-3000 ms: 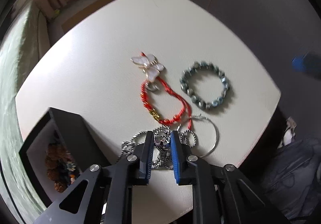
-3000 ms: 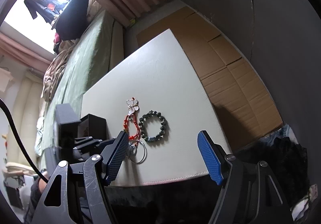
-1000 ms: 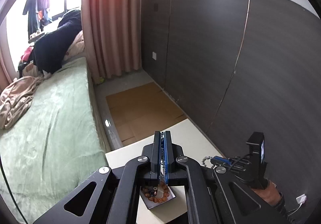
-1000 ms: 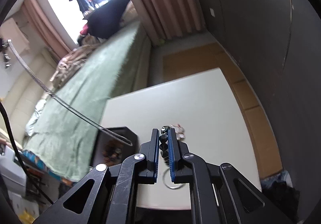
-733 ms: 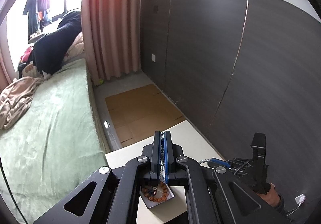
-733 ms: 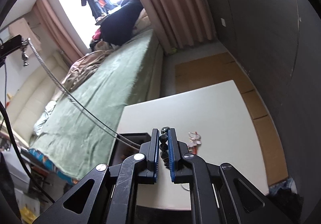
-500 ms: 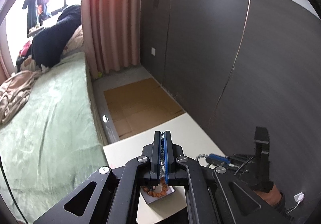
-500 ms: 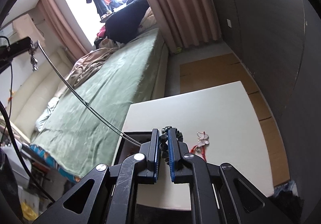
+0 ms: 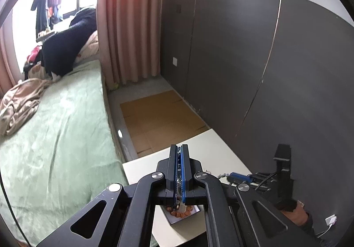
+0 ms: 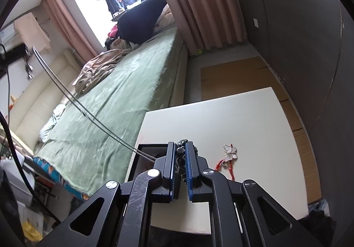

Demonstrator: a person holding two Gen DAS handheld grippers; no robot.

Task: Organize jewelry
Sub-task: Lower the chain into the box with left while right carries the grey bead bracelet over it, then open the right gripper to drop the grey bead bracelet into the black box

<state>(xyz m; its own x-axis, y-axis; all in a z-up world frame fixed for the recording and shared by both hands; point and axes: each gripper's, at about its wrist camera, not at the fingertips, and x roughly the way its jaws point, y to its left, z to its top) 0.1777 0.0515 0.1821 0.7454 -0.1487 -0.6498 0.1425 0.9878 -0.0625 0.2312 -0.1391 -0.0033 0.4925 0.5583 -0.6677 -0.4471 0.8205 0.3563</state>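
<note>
My left gripper (image 9: 179, 154) is shut on a silver chain necklace. The chain (image 10: 73, 100) hangs from it high at the left of the right wrist view and slants down toward the black jewelry box (image 10: 150, 156). The box (image 9: 170, 217) sits below my left gripper and holds a brown bead bracelet (image 9: 183, 213). My right gripper (image 10: 181, 151) is shut on the dark green bead bracelet (image 10: 181, 147), held above the table next to the box. The red cord bracelet with a butterfly charm (image 10: 230, 152) lies on the white table (image 10: 243, 118).
A green bed (image 10: 124, 96) stands along the table's left side. Cardboard sheets (image 9: 159, 114) cover the floor beyond the table. A dark panelled wall (image 9: 243, 58) runs on the right. My right gripper and the hand holding it show in the left wrist view (image 9: 239, 177).
My left gripper closed on the silver necklace and lifted it high above the box. My right gripper closed on the green bead bracelet, raised it off the table and moved it left toward the box.
</note>
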